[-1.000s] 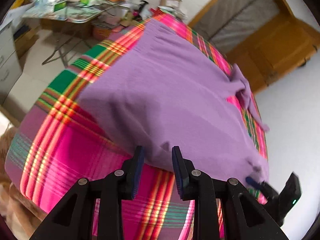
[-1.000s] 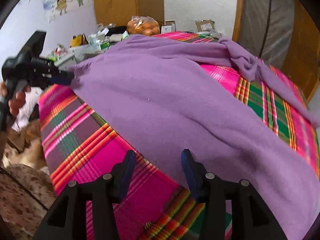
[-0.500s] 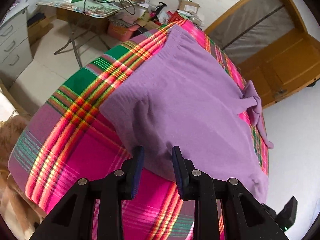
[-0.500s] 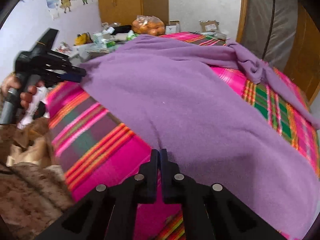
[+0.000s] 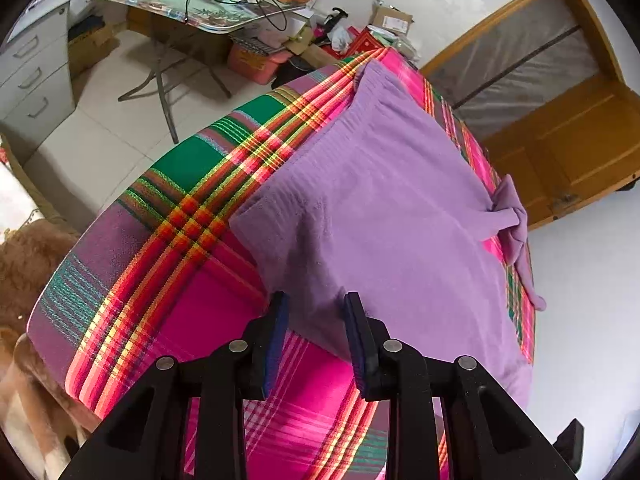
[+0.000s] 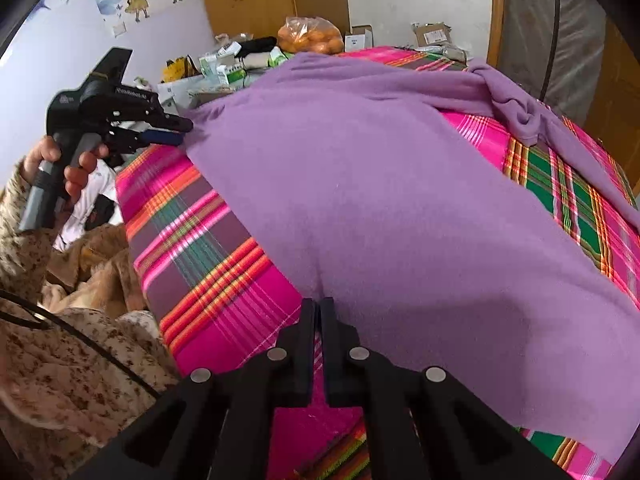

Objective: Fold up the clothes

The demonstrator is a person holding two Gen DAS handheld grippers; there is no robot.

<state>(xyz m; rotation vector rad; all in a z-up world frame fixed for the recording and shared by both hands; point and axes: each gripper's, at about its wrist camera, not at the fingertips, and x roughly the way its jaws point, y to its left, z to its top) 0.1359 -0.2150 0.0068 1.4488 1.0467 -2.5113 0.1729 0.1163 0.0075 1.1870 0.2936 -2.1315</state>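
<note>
Here, a purple garment [image 6: 380, 200] lies spread on the plaid bed cover [image 6: 208, 264], its long axis running from the near edge toward the far ribbed hem, one sleeve bunched at far right. The left gripper [image 5: 314, 312] stands partly open astride the near cloth edge; its pads apparently do not press. The right gripper [image 6: 319, 312] is closed, pinching the garment's near edge.

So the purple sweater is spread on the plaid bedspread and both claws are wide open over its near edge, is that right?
Not quite. Only the left claw is open; the right wrist view shows the right claw shut at the near edge of the purple sweater. The sweater does lie on the plaid bedspread.
</note>
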